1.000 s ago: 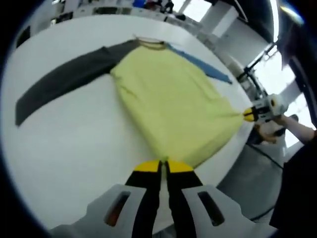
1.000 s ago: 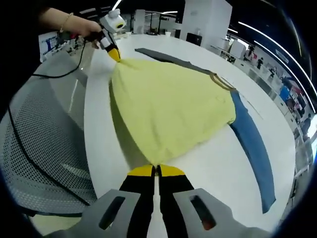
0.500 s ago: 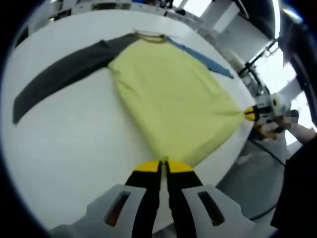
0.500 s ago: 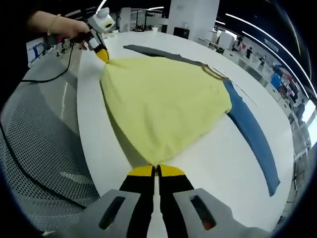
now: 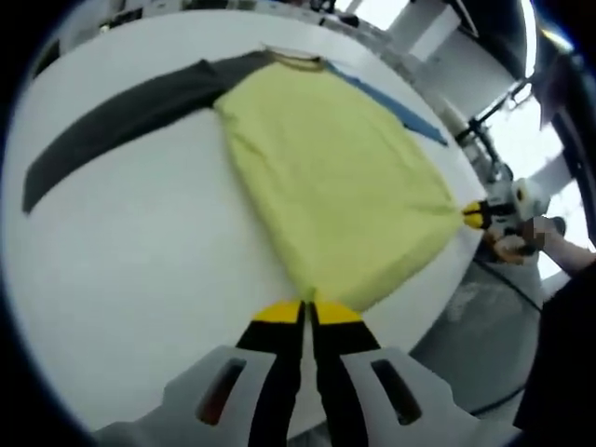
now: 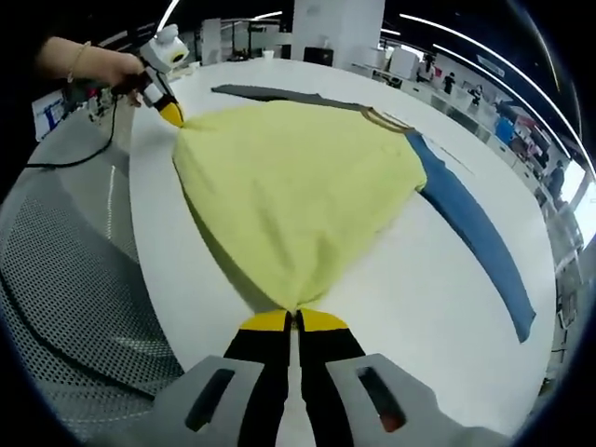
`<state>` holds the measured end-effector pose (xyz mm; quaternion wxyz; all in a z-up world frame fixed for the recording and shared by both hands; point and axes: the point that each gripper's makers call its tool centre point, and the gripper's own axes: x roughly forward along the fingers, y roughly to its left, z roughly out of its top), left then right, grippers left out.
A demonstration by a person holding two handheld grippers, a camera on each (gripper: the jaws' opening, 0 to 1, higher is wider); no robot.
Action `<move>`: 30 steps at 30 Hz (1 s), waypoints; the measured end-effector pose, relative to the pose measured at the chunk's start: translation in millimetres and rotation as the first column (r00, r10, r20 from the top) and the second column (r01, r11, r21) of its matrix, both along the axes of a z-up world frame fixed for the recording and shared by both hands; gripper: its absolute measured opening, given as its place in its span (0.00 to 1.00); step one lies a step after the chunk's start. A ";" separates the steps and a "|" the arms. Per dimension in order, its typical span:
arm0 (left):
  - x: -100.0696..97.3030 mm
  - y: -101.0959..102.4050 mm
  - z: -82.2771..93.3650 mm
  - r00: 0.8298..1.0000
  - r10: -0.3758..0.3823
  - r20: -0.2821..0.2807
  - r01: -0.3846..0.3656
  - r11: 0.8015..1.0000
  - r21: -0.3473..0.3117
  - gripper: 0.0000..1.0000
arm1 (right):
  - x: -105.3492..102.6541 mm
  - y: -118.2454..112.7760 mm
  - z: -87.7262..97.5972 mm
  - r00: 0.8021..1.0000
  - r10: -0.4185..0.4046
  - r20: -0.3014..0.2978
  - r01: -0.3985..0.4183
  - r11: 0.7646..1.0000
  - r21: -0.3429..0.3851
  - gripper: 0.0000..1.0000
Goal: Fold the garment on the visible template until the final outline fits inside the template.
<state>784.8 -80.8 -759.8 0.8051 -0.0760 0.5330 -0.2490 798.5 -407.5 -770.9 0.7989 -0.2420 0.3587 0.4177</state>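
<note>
shirt (image 5: 335,186) dragged slightly; two grippers, left (image 5: 307,314) and right (image 6: 293,321), clenched on hem.

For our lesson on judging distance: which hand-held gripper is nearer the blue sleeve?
Right. The right hand-held gripper pinches the hem corner on the blue sleeve side; the left hand-held gripper pinches the opposite corner, below the dark sleeve.

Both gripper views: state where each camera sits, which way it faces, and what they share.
Left gripper view: rides the left gripper, shut on one hem corner of the yellow shirt, facing the collar and dark sleeve.
Right gripper view: rides the right gripper, shut on the other hem corner, facing the blue sleeve; a hand shows.
Shared: shirt, white table, each other's gripper.
</note>
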 end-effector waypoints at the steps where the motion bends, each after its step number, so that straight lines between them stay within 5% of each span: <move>1: -0.6 0.3 -0.7 1.000 0.000 -0.002 0.000 1.000 0.001 0.00 | -0.4 -0.1 -0.5 1.000 -0.005 -0.003 0.005 1.000 0.001 0.03; 4: -8.1 7.5 -9.1 0.999 -0.033 -0.019 0.034 0.997 0.063 0.00 | -0.8 0.1 -1.6 0.999 -0.028 -0.016 0.028 0.999 0.014 0.03; 11: -11.2 11.0 -8.0 1.000 0.013 -0.016 -0.012 0.999 0.035 0.00 | -1.3 0.4 -0.4 0.999 -0.038 -0.013 0.038 0.999 0.025 0.03; 22: 3.2 0.8 -0.6 0.984 -0.092 0.152 0.083 0.994 0.064 0.05 | -0.2 2.7 4.8 1.000 0.014 0.015 -0.014 1.000 0.018 0.03; 30: 7.7 -11.8 -8.1 0.986 -0.096 0.135 0.091 0.995 0.044 0.00 | 3.4 3.4 12.3 0.999 0.039 0.015 -0.039 0.999 0.023 0.03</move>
